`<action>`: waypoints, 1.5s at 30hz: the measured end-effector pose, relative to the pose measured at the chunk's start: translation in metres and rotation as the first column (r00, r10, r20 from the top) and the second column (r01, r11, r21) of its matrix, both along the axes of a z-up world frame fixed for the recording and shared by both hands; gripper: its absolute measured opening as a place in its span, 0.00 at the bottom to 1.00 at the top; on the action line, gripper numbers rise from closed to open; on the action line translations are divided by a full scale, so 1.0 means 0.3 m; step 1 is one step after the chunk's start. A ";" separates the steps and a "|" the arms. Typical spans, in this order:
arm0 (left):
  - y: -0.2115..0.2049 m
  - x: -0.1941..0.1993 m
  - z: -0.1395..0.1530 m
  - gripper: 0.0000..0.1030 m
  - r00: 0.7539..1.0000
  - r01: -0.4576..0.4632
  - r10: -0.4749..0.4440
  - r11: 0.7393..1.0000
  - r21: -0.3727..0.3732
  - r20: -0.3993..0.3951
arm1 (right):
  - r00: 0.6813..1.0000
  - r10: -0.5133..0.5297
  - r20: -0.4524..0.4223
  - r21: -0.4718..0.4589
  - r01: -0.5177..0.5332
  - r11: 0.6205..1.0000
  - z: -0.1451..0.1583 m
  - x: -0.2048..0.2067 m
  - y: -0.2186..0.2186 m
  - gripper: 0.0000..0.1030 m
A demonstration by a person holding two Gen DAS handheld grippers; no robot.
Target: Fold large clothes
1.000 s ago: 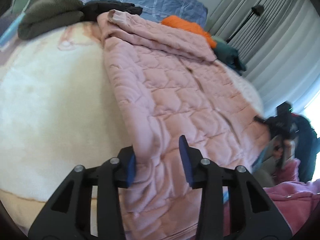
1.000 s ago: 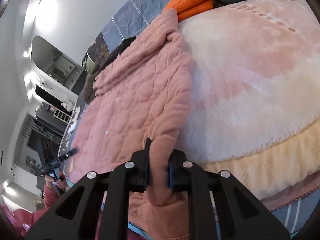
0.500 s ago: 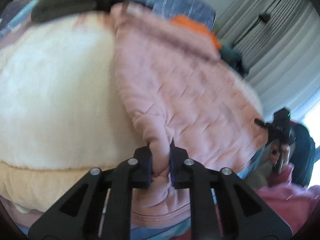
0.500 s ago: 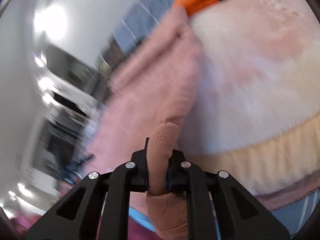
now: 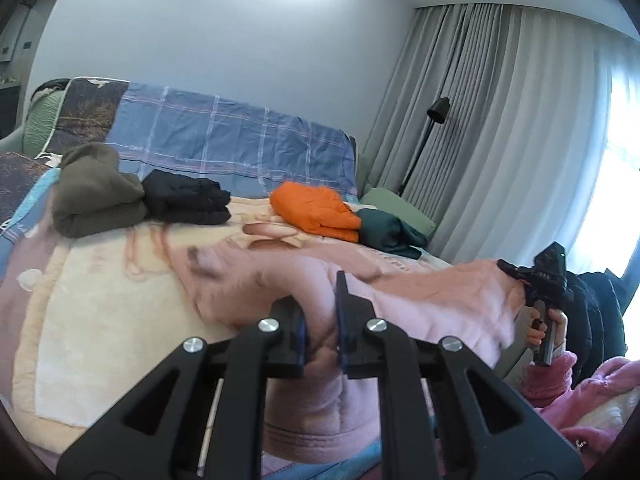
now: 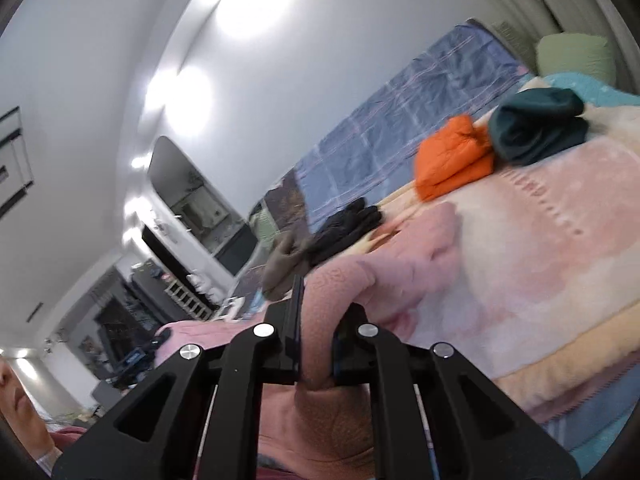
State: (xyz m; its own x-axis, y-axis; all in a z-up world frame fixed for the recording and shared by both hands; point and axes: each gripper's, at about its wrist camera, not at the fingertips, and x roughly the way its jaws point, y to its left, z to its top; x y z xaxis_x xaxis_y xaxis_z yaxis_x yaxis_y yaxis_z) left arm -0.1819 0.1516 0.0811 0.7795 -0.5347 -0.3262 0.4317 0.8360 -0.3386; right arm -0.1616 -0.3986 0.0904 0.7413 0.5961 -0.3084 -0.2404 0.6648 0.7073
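Both grippers up off the bed since a second ago, pink quilted garment (image 5: pixel 420 300) lifted along its near hem instead of lying flat. Left gripper (image 5: pixel 322 340) was closing around the hem a moment back, now clamped tight on a bunch of pink fabric. Right gripper (image 6: pixel 316 344) likewise pinched shut on the other hem corner, fabric bulging out between the pads.

Key bit for the next move: garment stretched sideways between the two grippers, long axis running away from them toward the headboard, far end apparently resting on the fluffy blanket (image 5: pixel 100 320). So probably a carry-forward fold, hem over toward the collar. Neither hand obviously nearer, pretty even.

Stuff in the way at the far end: olive bundle (image 5: pixel 96 196), black folded pile (image 5: pixel 188 200), orange jacket (image 5: pixel 312 212), dark green bundle (image 5: pixel 388 232), all lined up near the blue plaid cover (image 5: pixel 224 140). Could snag those if swung too far. Motion blur, so edges hard to read.
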 end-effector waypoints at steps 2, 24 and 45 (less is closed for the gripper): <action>0.004 0.038 -0.024 0.14 0.999 -0.004 0.004 1.000 -0.008 -0.037 | 0.999 -0.002 -0.040 0.030 0.003 1.000 -0.045 0.060 0.002 0.10; 0.096 0.846 -0.391 0.47 0.895 -0.187 0.158 0.982 -0.029 -0.418 | 0.974 -0.107 -0.199 -0.234 0.059 0.970 -0.291 0.718 0.063 0.55; -0.189 0.605 -0.419 0.75 0.960 -0.083 0.231 0.779 0.622 -0.161 | 0.994 -0.061 -0.088 -0.705 -0.020 0.709 -0.377 0.702 0.222 0.69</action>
